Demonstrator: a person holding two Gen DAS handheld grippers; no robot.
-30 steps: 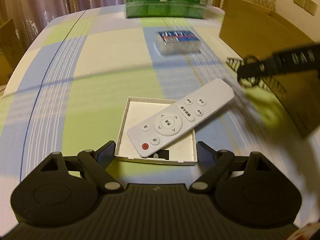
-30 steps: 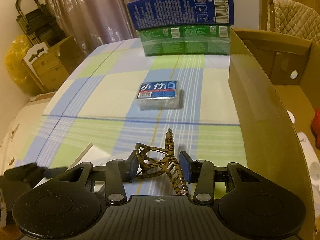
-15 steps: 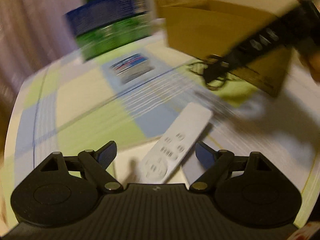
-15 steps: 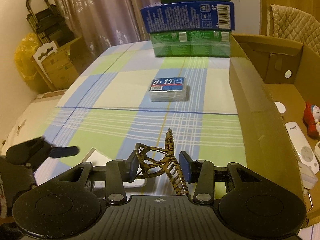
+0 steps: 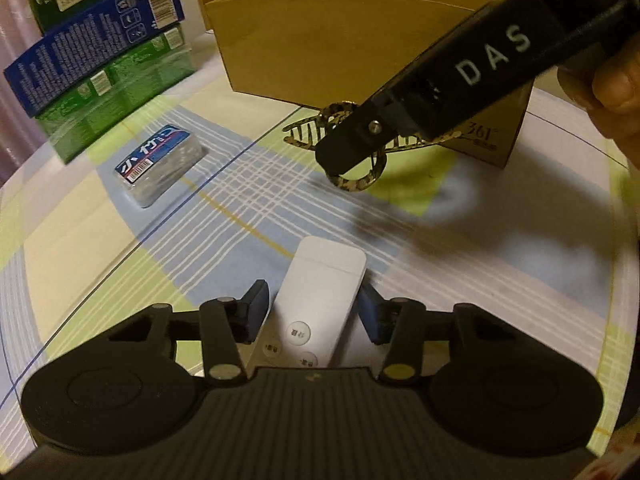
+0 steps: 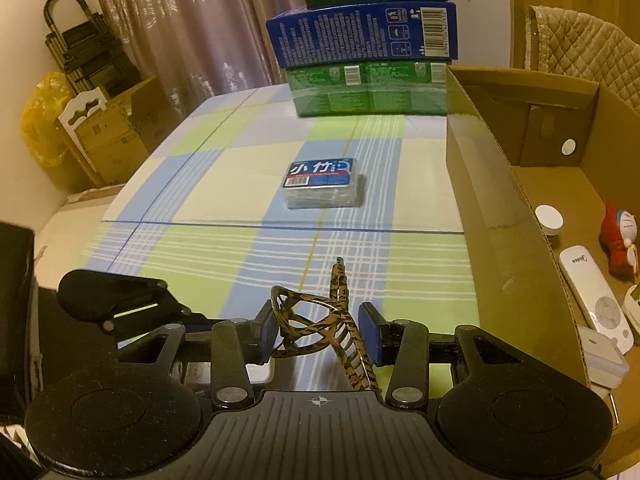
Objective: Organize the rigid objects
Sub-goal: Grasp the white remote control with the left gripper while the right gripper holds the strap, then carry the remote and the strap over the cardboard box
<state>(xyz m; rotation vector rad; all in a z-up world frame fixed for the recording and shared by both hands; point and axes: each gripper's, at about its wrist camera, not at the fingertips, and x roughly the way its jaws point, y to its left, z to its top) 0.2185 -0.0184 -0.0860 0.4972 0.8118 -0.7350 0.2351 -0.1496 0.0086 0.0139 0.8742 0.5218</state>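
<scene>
A white remote (image 5: 324, 292) lies lengthwise between the fingers of my left gripper (image 5: 314, 308). Its jaws are closing, and the blue pads stand against the remote's two long sides. My right gripper (image 6: 318, 328) is shut on a leopard-print hair clip (image 6: 312, 320) and holds it just above the checked tablecloth. In the left wrist view the right gripper's black finger (image 5: 352, 148) crosses the upper right with the hair clip (image 5: 356, 180) at its tip, in front of the cardboard box (image 5: 360, 48).
The open cardboard box (image 6: 492, 208) on the right holds another remote (image 6: 596, 300), a red toy (image 6: 618, 240) and a white cap (image 6: 549, 218). A clear blue-labelled case (image 6: 322, 186) lies mid-table. Stacked cartons (image 6: 364, 60) stand at the back. A hand (image 5: 612, 92) grips the right tool.
My left gripper rolled and moved in over the remote, and its wide jaws narrowed onto it. The right gripper kept the clip and barely shifted.
</scene>
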